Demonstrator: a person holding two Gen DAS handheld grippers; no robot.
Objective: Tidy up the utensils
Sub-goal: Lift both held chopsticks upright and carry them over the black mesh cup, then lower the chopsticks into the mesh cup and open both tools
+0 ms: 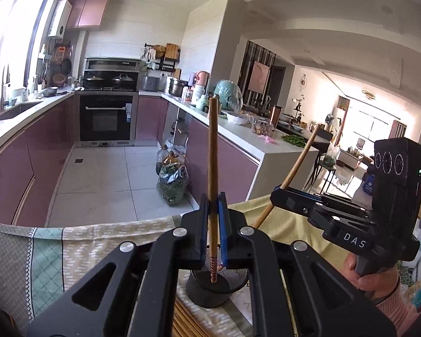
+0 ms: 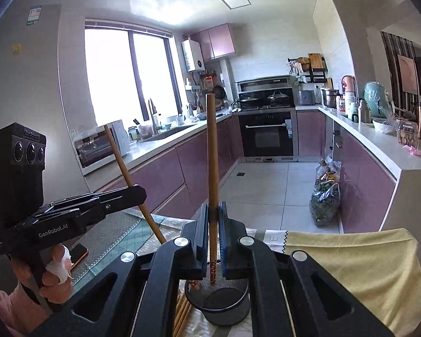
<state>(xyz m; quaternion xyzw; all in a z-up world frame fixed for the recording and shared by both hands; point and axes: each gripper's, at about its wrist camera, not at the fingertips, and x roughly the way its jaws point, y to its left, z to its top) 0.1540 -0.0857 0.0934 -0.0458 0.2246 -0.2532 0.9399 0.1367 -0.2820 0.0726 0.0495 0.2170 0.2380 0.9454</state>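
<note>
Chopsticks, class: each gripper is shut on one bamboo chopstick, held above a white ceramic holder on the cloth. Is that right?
Only the holder is wrong. The holder is a black mesh cup, as the right wrist view shows. The left gripper and right gripper are each shut on one chopstick.

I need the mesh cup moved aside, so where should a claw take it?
Probably the cup by its rim, from straight above: it stands upright and open, so the thin mesh wall can sit between the jaws. Take the side away from the chopsticks lying beside it.
</note>
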